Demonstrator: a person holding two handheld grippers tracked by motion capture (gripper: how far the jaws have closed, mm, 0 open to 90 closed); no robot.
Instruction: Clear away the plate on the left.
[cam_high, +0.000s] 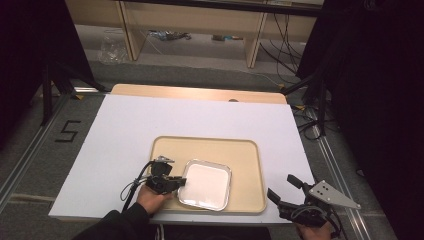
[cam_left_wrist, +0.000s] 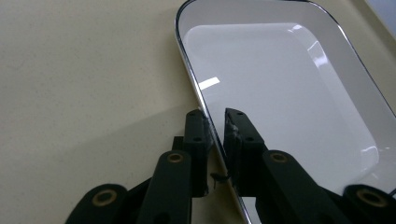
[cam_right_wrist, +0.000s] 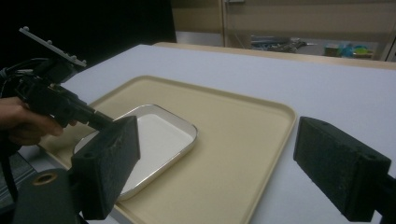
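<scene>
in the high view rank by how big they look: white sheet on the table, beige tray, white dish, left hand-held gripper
1. White sheet, largest by far.
2. Beige tray, lying on the sheet.
3. White dish, inside the tray.
4. Left hand-held gripper, smallest, its jaws at the dish's left rim; it stands a little nearer the camera, yet looks smaller than the dish.

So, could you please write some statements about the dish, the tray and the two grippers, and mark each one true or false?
1. The white dish lies inside the beige tray. True.
2. The left gripper has its jaws on either side of the dish's rim. True: one jaw is outside the rim and one is over the inside.
3. The right gripper is holding the tray's edge. False: its jaws stand wide open, off the table's near right corner, with nothing between them.
4. The dish holds food. False: it is empty.
5. The tray rests on a white table. True.
</scene>
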